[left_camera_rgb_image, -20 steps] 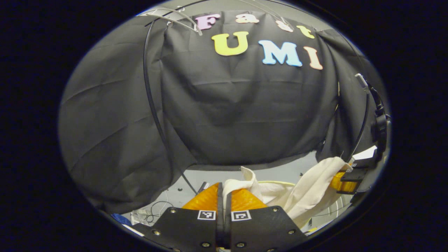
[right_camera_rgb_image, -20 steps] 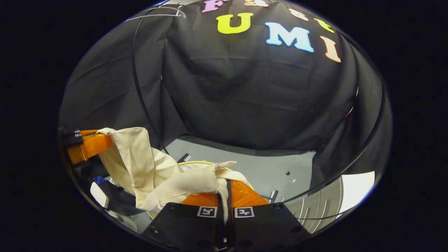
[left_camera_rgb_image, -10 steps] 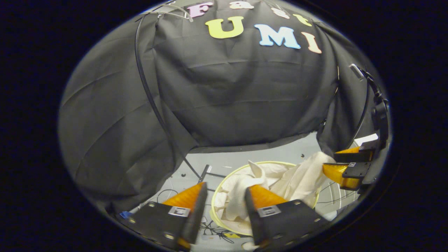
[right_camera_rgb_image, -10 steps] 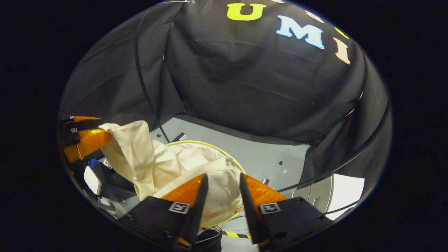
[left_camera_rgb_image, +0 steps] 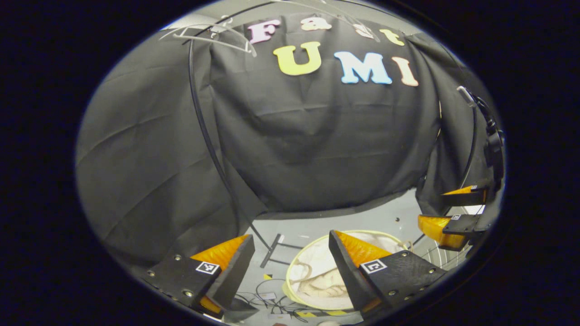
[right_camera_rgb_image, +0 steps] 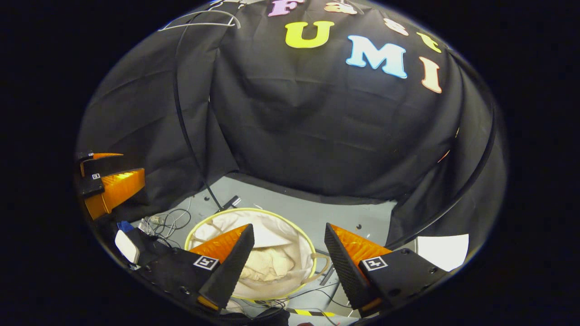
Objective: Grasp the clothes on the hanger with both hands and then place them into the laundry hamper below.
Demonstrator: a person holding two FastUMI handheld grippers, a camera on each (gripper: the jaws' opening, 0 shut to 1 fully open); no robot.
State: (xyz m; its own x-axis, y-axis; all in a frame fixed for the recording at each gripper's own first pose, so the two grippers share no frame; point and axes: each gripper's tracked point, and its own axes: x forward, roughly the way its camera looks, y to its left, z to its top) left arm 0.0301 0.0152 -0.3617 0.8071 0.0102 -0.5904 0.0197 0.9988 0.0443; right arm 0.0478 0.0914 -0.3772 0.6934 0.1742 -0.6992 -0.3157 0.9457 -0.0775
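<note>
The cream clothes (right_camera_rgb_image: 267,262) lie crumpled inside the round laundry hamper (right_camera_rgb_image: 253,210), which stands on the grey floor. My right gripper (right_camera_rgb_image: 288,231) hangs open above the hamper with nothing between its fingers. In the left gripper view the same clothes (left_camera_rgb_image: 324,285) rest in the hamper (left_camera_rgb_image: 306,265), and my left gripper (left_camera_rgb_image: 290,242) stands open and empty over it. Each view also shows the other gripper off to the side, open: the right gripper (left_camera_rgb_image: 453,210) and the left gripper (right_camera_rgb_image: 108,179). A bare white wire hanger (left_camera_rgb_image: 213,38) hangs at the top left.
A black curved stand pole (left_camera_rgb_image: 204,127) runs down to the floor beside the hamper. Loose cables (right_camera_rgb_image: 167,219) and a small white-and-black device (right_camera_rgb_image: 127,244) lie left of the hamper. Striped tape (right_camera_rgb_image: 308,312) marks the floor in front.
Both grippers were shut on the cream clothes a second ago. They opened over the hamper, the clothes dropped in, and both grippers have risen a little with jaws wider apart.
</note>
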